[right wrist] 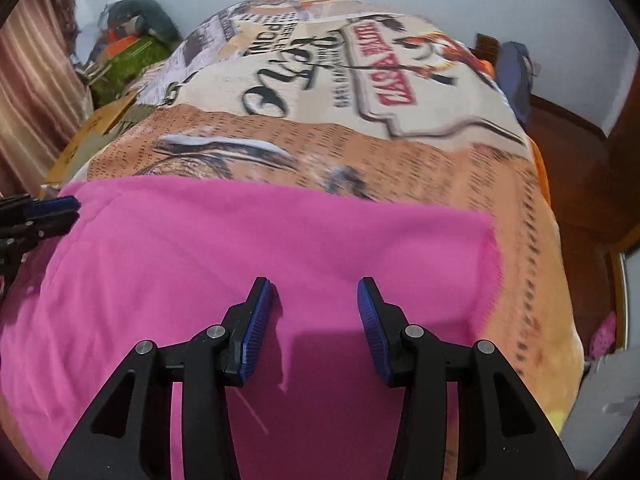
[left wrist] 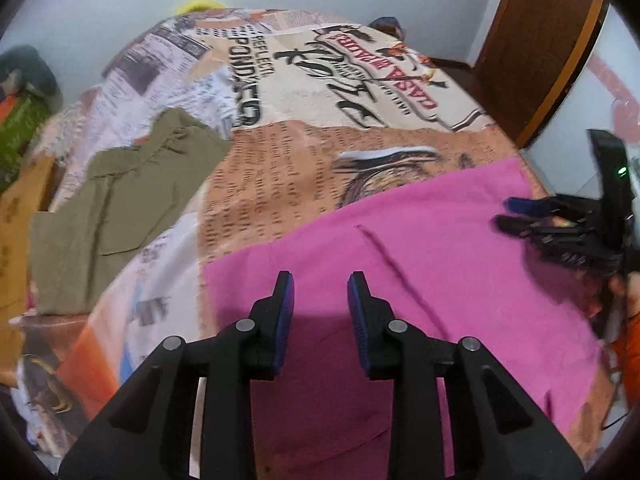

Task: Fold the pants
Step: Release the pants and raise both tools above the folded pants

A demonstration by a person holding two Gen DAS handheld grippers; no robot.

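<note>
Pink pants [left wrist: 420,248] lie spread flat on the printed bedspread [left wrist: 280,160]; they also fill the near part of the right wrist view [right wrist: 240,240]. My left gripper [left wrist: 321,280] is open and empty, hovering above the pants' near left part. My right gripper [right wrist: 316,284] is open and empty above the pants' near right part. It also shows in the left wrist view [left wrist: 506,212] at the far right, seen side on. The left gripper shows at the left edge of the right wrist view [right wrist: 74,208].
Olive-green folded garments [left wrist: 116,208] lie on the bed's left side. A brown cardboard piece [left wrist: 16,232] and piled clothes [left wrist: 24,112] sit at the far left. A wooden door [left wrist: 540,40] stands at the back right. The bedspread's right edge [right wrist: 540,240] drops off.
</note>
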